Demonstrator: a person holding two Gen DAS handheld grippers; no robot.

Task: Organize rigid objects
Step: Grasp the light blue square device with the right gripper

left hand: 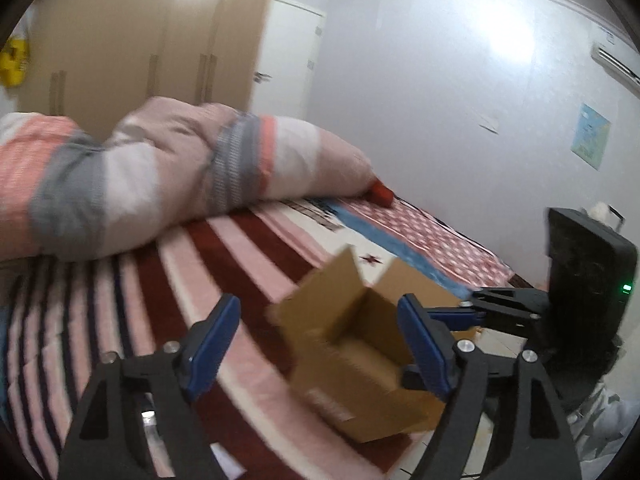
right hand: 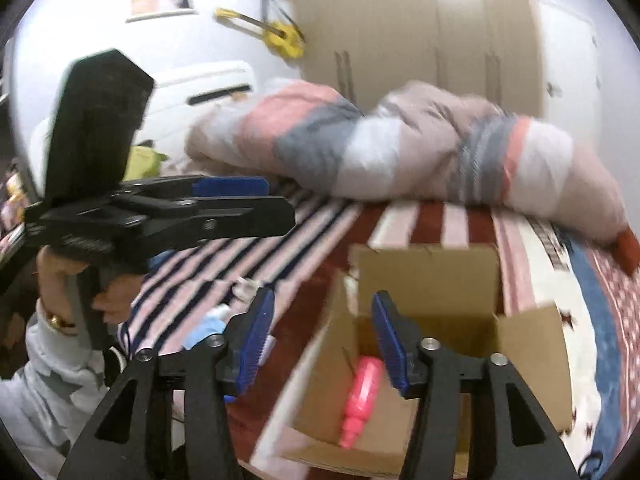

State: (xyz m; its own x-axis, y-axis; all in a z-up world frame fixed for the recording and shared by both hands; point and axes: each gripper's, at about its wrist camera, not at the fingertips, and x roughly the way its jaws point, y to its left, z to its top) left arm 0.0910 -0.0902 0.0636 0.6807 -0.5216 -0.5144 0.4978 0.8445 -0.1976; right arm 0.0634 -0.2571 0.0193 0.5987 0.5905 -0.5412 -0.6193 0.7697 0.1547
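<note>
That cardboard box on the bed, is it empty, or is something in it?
Not empty. The right wrist view shows the cardboard box with flaps open and a pink bottle lying inside on its floor.

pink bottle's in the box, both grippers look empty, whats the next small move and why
Probably swing the right gripper left toward the blurred items on the blanket beside the box. Both grippers are open and empty, the pink bottle already lies in the box, and those items are still outside it.
</note>
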